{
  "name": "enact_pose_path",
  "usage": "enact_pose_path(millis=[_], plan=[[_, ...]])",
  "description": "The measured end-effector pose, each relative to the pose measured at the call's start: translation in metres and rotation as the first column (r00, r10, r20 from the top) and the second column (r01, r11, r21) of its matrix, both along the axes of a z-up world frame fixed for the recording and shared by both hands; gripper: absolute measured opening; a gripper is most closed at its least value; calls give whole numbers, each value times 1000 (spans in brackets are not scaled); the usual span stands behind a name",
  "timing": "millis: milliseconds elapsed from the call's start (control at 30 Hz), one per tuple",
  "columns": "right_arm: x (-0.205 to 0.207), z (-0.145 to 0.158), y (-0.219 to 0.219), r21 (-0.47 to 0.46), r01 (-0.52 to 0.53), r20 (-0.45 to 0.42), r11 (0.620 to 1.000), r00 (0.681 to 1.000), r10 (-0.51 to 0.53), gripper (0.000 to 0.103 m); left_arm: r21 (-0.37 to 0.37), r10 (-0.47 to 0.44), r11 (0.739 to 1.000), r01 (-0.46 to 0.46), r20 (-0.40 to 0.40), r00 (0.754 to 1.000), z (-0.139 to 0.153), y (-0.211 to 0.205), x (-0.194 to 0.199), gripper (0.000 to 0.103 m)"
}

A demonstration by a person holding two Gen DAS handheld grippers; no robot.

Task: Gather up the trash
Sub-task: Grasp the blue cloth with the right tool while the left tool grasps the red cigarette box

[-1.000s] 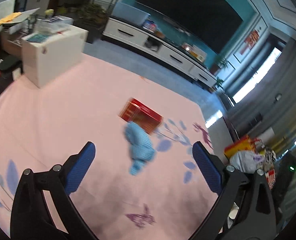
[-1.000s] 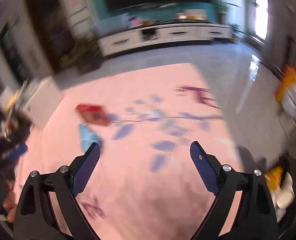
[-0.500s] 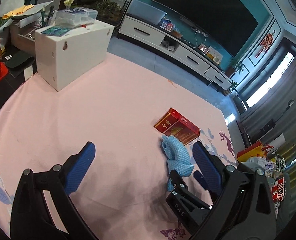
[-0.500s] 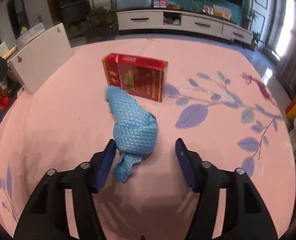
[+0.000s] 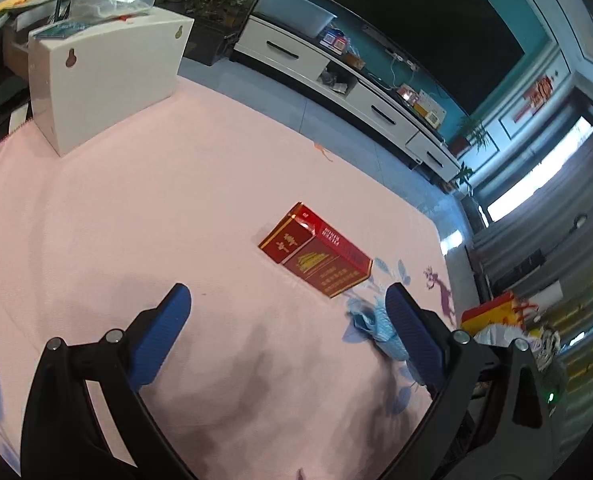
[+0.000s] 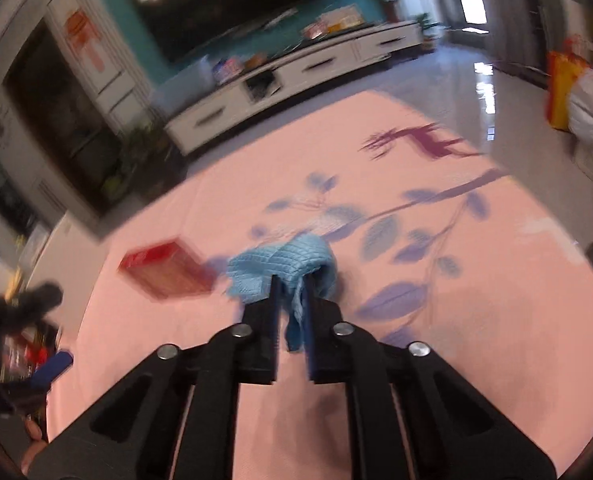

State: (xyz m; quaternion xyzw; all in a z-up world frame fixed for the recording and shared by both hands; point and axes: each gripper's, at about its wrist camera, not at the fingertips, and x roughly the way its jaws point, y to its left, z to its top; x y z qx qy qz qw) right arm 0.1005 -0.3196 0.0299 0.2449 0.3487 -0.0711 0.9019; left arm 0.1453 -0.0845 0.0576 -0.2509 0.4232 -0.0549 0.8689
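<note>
My right gripper (image 6: 291,284) is shut on a crumpled blue cloth (image 6: 284,266) and holds it over the pink tablecloth (image 6: 456,340). The cloth also shows in the left wrist view (image 5: 370,326), partly behind my left gripper's right finger. A red carton (image 5: 316,256) lies flat on the tablecloth ahead of my left gripper (image 5: 288,328), which is open and empty. The carton shows blurred in the right wrist view (image 6: 168,272), left of the cloth.
A white box (image 5: 104,76) with clutter on top stands at the table's far left. A white TV cabinet (image 5: 336,76) runs along the teal wall. Bags (image 5: 500,320) sit on the floor beyond the table's right edge.
My right gripper closed on the blue cloth and lifted it, swinging right. My left gripper's view shifted left; the red carton now lies nearer its centre.
</note>
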Motion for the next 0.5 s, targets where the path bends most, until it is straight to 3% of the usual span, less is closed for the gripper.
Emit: enact_pose_path(millis=[133,233,400,500], plan=[[-5,-3,-28,35,82,21,996,996,-83,10,1,-11,1000,11,-14,1000,-5,-19,14,97],[-6,-11,-38,81,96,3,992,995,-97,9,48,11,999,-10,-30,999,-9,-33,27,95],[-8,-15,-51,120,107,-8,987,994,-107,9,49,44,998,-41,-79,996,-19,-45,50,90],[-8,-16,-53,138,102,-2,985,995,-103,9,89,71,994,-61,-115,991,-25,-51,64,90]])
